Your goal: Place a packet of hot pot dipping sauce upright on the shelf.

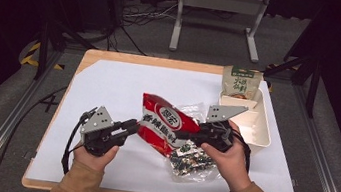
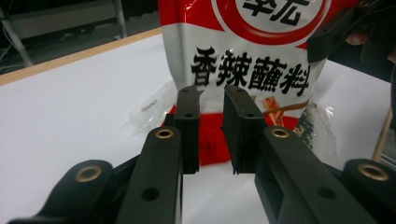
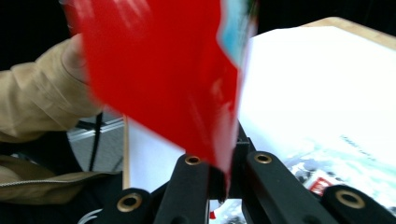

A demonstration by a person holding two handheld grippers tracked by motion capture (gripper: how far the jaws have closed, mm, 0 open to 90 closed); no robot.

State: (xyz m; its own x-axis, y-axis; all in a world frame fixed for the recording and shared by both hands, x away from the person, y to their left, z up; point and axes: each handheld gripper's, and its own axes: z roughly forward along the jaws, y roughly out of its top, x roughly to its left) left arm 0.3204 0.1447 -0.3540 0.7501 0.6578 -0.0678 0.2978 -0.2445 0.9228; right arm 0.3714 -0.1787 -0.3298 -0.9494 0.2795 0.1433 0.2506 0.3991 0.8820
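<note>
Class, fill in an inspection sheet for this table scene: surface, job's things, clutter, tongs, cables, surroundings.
Surface: white sheet on a wooden table.
Job's things: red packet, held up between both hands.
Clutter: clear bag of sweets; white tray with a green packet.
Tongs: right tongs shut on the red packet's edge; left tongs slightly apart, packet behind them.
Cables: black cable from left tongs.
Surroundings: grey floor, metal stand.

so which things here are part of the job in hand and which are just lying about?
In the job:
- red bag, clamped in the right gripper
- left gripper, jaws slightly apart at the bag's edge, not pressing it

Lying about:
- clear packet of sweets under the bag
- white tray
- green pouch leaning in the tray
- metal stand behind the table
</note>
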